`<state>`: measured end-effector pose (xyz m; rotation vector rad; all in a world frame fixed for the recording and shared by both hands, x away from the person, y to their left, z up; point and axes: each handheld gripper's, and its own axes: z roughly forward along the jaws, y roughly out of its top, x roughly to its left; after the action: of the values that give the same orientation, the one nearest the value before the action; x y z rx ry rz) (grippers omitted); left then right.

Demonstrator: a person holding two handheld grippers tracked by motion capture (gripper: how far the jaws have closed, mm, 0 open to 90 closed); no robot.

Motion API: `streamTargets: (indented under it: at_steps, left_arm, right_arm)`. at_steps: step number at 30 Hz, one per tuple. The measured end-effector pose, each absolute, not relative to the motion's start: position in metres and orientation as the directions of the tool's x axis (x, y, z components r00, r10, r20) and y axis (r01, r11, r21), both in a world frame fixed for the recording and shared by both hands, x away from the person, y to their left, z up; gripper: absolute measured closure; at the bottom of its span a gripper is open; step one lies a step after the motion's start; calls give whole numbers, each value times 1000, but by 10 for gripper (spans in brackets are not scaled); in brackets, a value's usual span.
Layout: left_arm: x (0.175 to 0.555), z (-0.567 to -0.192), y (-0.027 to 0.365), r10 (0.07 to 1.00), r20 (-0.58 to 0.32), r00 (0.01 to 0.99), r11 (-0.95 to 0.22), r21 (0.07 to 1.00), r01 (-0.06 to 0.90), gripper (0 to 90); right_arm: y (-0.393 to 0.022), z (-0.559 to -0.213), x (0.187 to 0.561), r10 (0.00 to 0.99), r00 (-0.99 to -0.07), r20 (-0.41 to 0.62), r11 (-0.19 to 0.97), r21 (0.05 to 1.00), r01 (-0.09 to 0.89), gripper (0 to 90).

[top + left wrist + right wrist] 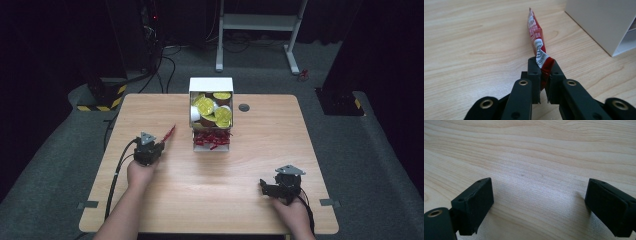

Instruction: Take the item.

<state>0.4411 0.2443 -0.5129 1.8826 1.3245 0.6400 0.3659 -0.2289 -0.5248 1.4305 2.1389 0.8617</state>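
Across the wide wooden table (200, 190), everything sits quiet except on the left. At the far edge stands the white box (211, 85), its upper compartment packed with gold-lidded cups (205, 105), its lower one stuffed with red sachets (212, 139). Now down to the action: the left gripper (159, 141) has its fingers (534, 72) clamped on one end of a red sachet (535, 32), pinching the crumpled tail hard between the pads. Look at the way it lies: the sachet's long axis runs straight out ahead of the fingertips, pointing away and slightly up off the wood, free end hanging just short of the box's near corner, which stands ahead and to the right of the fingers. By my reckoning that's the relation that counts: the box lies forward-right of the held sachet, and this left hand is plainly the nearer one to it. Over on the other side, the right gripper (539, 202) rests low over bare wood, fingers spread wide apart, nothing between them, well away from the box.
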Motion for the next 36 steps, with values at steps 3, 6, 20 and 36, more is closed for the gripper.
streamTargets:
  at_steps: [3,6,20,36]
  left_arm:
    - [442,-517,243,940,-17,341,-199,784,588,831]
    - [442,-519,242,941,-27,337,-192,778,599,825]
    - [441,-518,239,943,-31,330,-185,776,603,682]
    - [425,-509,243,938,-45,343,-175,792,585,530]
  right_arm:
    - [-229,-525,366,926,-377,-5,274,696,663,83]
    - [-229,-525,366,925,-379,-7,277,697,662,83]
    - [-229,-525,366,925,-379,-7,276,697,662,83]
    - [-229,-525,366,925,-379,-7,277,697,662,83]
